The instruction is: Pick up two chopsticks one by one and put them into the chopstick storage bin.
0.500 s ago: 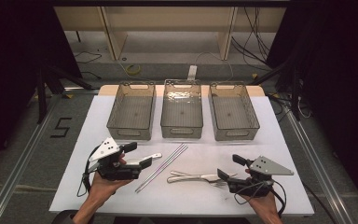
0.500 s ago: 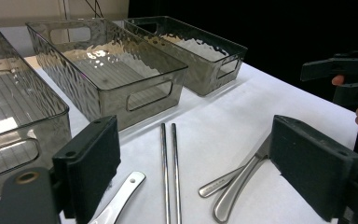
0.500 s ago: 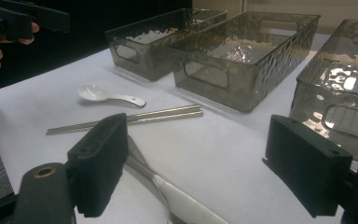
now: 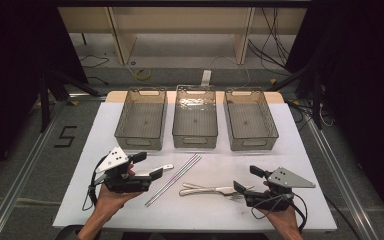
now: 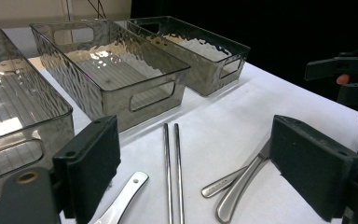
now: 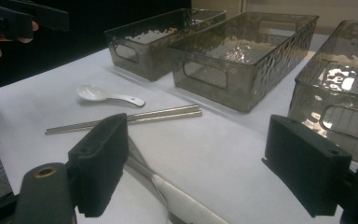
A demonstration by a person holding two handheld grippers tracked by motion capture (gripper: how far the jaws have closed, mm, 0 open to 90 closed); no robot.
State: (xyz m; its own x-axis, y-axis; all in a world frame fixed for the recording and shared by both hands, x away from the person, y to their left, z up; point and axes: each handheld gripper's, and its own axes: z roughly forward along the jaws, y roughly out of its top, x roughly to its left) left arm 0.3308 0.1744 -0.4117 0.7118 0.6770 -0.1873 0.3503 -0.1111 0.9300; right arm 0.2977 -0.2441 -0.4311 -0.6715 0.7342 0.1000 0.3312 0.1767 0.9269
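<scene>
On the white tabletop [image 4: 105, 200] lie a pair of metal chopsticks [image 4: 175, 172], a white spoon [image 6: 105, 94] and a metal fork and knife [image 4: 207, 190]. My left gripper [image 4: 149, 165] is held low at the front left, open, and part of the spoon [image 5: 123, 196] lies between its jaws. In the left gripper view the chopsticks [image 5: 172, 168] lie straight ahead of that gripper [image 5: 200, 154]. My right gripper [image 4: 246, 178] hovers open at the front right, over the fork's tine end. One of its jaws covers a metal utensil [image 6: 168, 191] in the right gripper view, where this gripper [image 6: 205, 158] holds nothing.
Three clear grey bins stand side by side at the back: left bin [image 4: 141, 120], middle bin [image 4: 195, 117], right bin [image 4: 250, 120]. All look empty. Dark floor, cables and a metal frame rail [image 4: 25, 170] surround the table.
</scene>
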